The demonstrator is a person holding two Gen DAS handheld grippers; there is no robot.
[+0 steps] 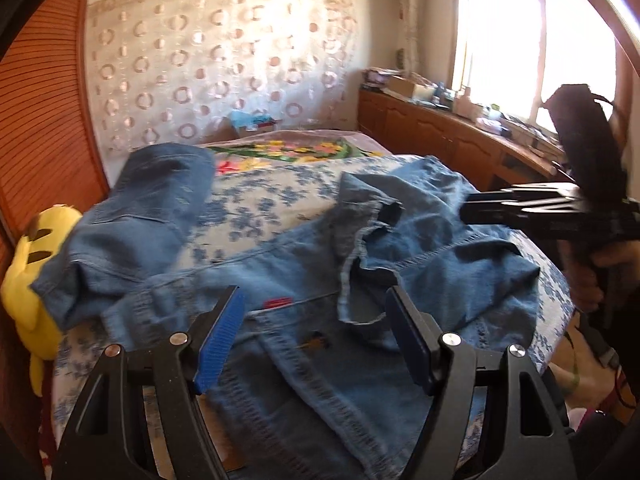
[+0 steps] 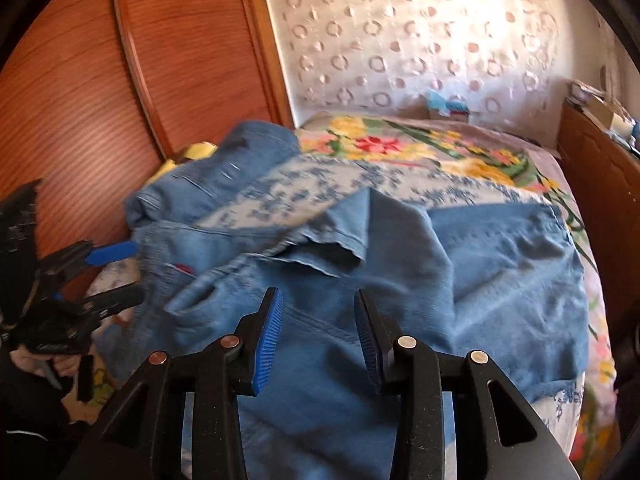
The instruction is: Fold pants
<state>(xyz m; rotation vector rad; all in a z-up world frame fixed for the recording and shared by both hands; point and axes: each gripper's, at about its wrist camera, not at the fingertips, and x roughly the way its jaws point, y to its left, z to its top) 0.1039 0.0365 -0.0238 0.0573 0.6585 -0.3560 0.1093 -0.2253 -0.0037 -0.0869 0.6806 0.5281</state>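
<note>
Jeans (image 1: 304,264) lie crumpled on the bed (image 1: 256,200). Left gripper (image 1: 316,340) spread wide, right gripper (image 2: 318,340) partly spread, both empty. Only one layer may be grabbed, so the fold skews.

Sunlit window (image 1: 516,40) above wooden cabinets (image 1: 440,132), circle-patterned curtain (image 1: 216,64), ribbed wooden wardrobe (image 2: 80,92), floral-covered bed (image 2: 420,148).

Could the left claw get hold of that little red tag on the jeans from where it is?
Probably yes: the left claw is open, and the red tag lies uncovered on the jeans just ahead, nothing between.
</note>
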